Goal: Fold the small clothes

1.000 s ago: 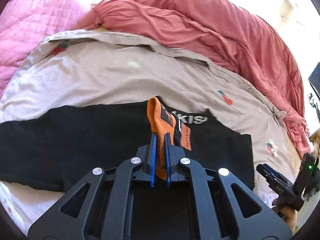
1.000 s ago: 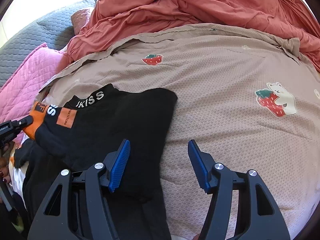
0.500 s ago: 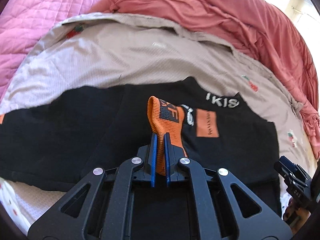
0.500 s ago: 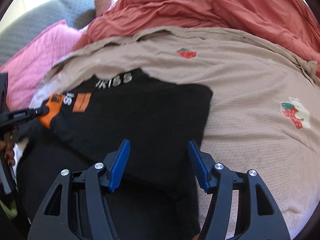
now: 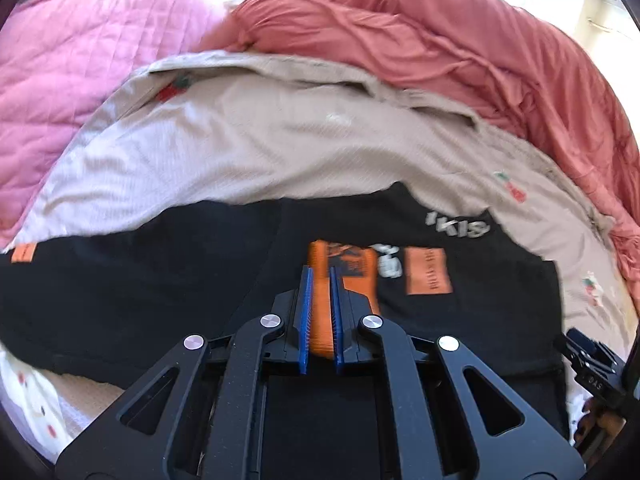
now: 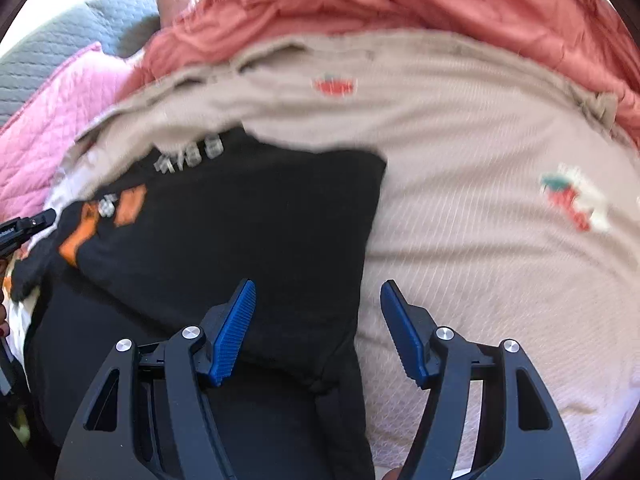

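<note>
Left wrist view: the orange cuff [image 5: 320, 312] is being pinched by the shut left gripper [image 5: 320, 300] over the black top [image 5: 160, 280] on the bed [image 5: 260, 140]; it is best laid flat before release. The right gripper [image 6: 316, 320], just widened, is holding nothing.

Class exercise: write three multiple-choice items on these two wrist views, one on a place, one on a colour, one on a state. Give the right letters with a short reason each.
1. Where does the black garment lie?
A. on the beige sheet
B. on a wooden floor
C. in a basket

2. What colour is the cuff in the left tongs?
A. green
B. orange
C. white

3. How do the right tongs stand?
A. shut on the garment
B. shut on nothing
C. open

Key: 1 A, beige sheet shows all round the garment. 2 B, an orange ribbed strip sits between the blue pads. 3 C, a wide gap parts the pads, which have just been opening, pressing on nothing.
</note>
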